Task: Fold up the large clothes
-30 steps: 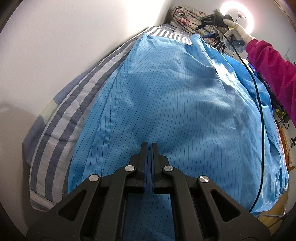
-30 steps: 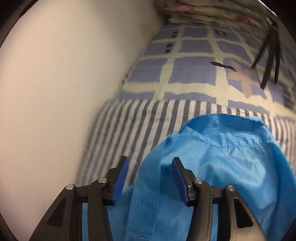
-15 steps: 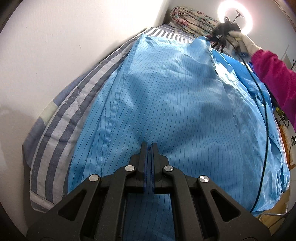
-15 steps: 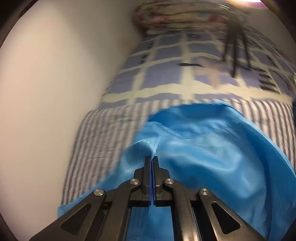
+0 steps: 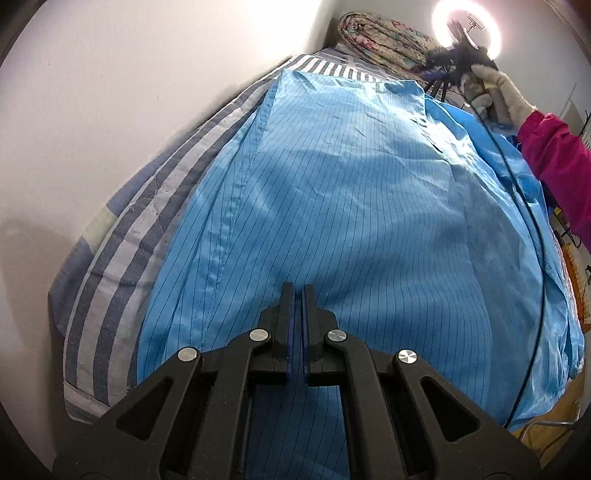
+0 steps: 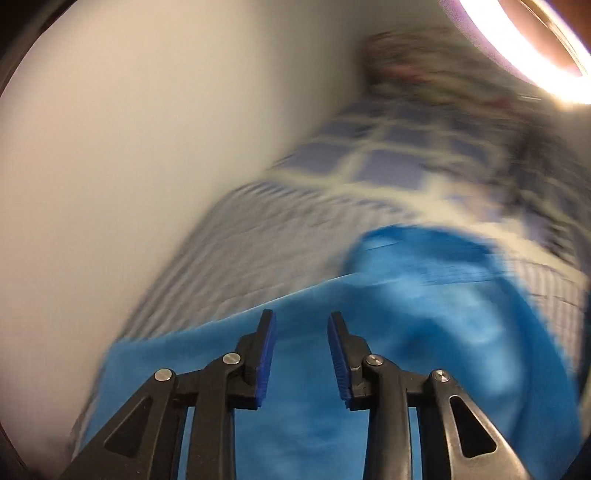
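Observation:
A large blue pinstriped garment (image 5: pixel 351 221) lies spread along the striped bed cover (image 5: pixel 122 258). Its far edge is folded flat near the bed's head. My left gripper (image 5: pixel 297 291) is shut over the garment's near end; whether cloth sits between the pads does not show. My right gripper (image 6: pixel 301 317) is open and empty, raised above the garment's far end (image 6: pixel 424 314); that view is motion-blurred. The right gripper also shows in the left wrist view (image 5: pixel 461 55), held up in a white-gloved hand.
A white wall (image 5: pixel 110 92) runs along the bed's left side. A folded floral quilt (image 5: pixel 384 40) lies at the head. A ring light on a tripod (image 5: pixel 467 27) stands there too. A black cable (image 5: pixel 532 236) hangs across the garment's right side.
My right gripper shut on the garment's far edge, then opened, let it go and lifted away. The far edge now lies flat. The left gripper has not moved.

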Demonstrator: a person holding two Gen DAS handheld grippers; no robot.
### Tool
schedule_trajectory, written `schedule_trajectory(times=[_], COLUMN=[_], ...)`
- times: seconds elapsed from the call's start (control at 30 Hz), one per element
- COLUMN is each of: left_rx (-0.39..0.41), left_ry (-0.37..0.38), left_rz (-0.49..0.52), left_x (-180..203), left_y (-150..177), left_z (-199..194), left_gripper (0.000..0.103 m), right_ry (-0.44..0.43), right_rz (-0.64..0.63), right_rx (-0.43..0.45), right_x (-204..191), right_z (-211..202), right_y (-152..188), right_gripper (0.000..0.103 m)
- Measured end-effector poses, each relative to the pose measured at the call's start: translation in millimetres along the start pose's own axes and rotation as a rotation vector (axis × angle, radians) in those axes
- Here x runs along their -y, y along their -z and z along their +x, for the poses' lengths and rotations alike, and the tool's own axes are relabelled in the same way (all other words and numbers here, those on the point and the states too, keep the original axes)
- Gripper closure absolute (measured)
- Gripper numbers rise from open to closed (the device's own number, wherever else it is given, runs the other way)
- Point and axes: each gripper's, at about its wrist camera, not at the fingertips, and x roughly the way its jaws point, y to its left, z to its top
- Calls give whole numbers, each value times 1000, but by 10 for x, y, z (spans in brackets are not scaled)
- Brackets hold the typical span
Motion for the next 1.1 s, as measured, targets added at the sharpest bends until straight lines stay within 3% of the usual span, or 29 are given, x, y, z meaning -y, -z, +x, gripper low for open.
schedule_trajectory(times=[0.17, 0.3, 0.37, 0.5, 0.53, 0.57, 0.63, 0.67, 0.8, 0.93, 1.07, 1.1], left_rx=[-4, -6, -6, 12, 16, 16, 15, 11, -21, -38, -25, -19], left_ry=[-5, -44, -74, -98, -89, -80, -63, -56, -37, -66, -103, -124], left_rz=[-13, -25, -33, -73, -88, -99, -120, -131, -174, -151, -143, -129], left_x=[-33, -99, -145, -291, -336, -375, -433, -455, -505, -469, -470, -461], left_y=[-8, 13, 30, 130, 175, 225, 315, 348, 469, 519, 536, 519], left_z=[-24, -71, -134, -375, -451, -514, -600, -618, -587, -545, -587, -599], left_gripper=[99, 99, 99, 97, 91, 77, 60, 60, 60, 61, 94, 95], right_ry=[-60, 34, 70, -4, -16, -27, -68, -95, -156, -167, -155, -150], right_rz=[-163, -171, -126, -26, -22, -23, -33, -39, -62, -117, -184, -195], right_rx=[-115, -181, -171, -85, -69, -58, -38, -30, -51, -109, -191, -206], right_x=[-619, -741, -697, -654, -660, -708, -775, -815, -972, -1130, -1399, -1463], right_z=[375, 860, 925, 520, 379, 254, -54, -218, -658, -796, -707, -643], right_y=[268, 431, 433, 456, 491, 533, 664, 771, 1296, 1855, 2411, 2506], right_gripper=[73, 75, 75, 75, 75, 75, 74, 74, 70, 70, 70, 70])
